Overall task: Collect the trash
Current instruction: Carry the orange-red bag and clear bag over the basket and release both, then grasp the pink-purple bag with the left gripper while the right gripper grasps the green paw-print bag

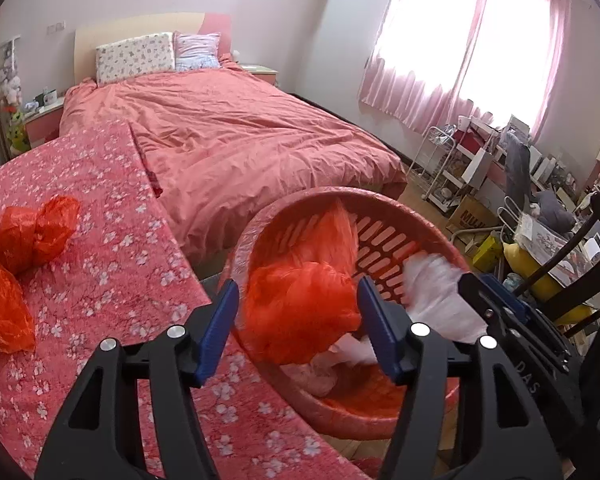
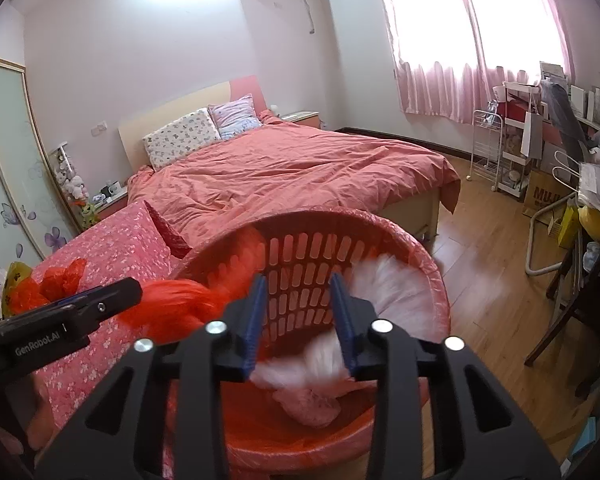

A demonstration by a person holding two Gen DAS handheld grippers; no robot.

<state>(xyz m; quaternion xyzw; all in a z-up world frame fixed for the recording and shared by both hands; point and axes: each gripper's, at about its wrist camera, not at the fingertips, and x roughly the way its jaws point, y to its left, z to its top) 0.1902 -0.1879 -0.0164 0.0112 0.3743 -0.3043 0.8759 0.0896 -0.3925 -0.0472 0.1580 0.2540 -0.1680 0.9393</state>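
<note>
An orange plastic bag (image 1: 300, 308), motion-blurred, hangs between the parted jaws of the left gripper (image 1: 296, 320), over the near rim of a red slotted laundry-style basket (image 1: 384, 240); whether the pads touch it cannot be told. Its long axis runs upward, toward the basket's far wall. To that gripper's right, a white bag (image 2: 384, 292), also blurred, streaks down inside the basket just beyond the right gripper (image 2: 300, 316), whose fingers stand apart, not pressing it. A pinkish wad (image 2: 308, 404) lies on the basket floor. Left of both grippers, more orange bags (image 1: 16, 264) sit on a floral-covered surface (image 1: 112, 216). Open wooden floor (image 2: 488, 264) lies to the right.
</note>
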